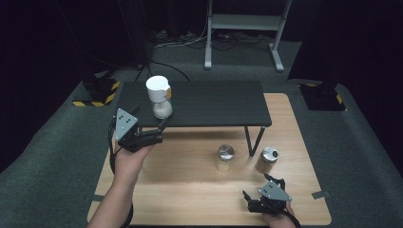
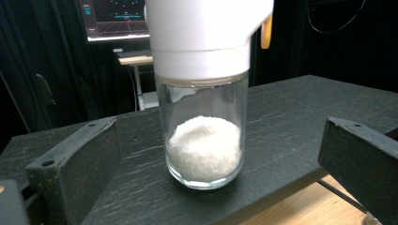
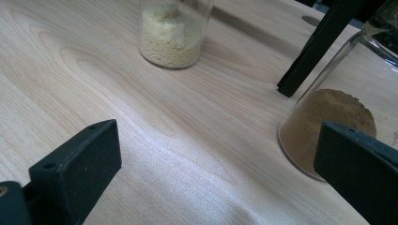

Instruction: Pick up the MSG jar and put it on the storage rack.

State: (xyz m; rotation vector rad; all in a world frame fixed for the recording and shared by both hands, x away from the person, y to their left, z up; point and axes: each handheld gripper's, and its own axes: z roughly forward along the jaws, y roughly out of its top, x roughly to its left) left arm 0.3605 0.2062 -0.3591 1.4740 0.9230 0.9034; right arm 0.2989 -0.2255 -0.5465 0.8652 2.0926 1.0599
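A glass jar (image 1: 160, 98) with a tall white lid and white powder stands upright near the left front edge of a low black shelf (image 1: 214, 102). My left gripper (image 1: 160, 132) is just in front of the shelf, open and pointing at this jar (image 2: 204, 140). The jar is ahead of the gap, and neither jaw touches it. My right gripper (image 1: 259, 187) is open near the table's front right, holding nothing. Two metal-lidded jars stand ahead of it: one with yellow grains (image 1: 225, 157) (image 3: 173, 33) and one with brown powder (image 1: 267, 159) (image 3: 328, 117).
The shelf stands on a light wooden table (image 1: 190, 190), and its black leg (image 1: 249, 140) (image 3: 319, 47) comes down between the two metal-lidded jars. Grey carpet surrounds the table. A white desk frame (image 1: 244, 23) stands at the back.
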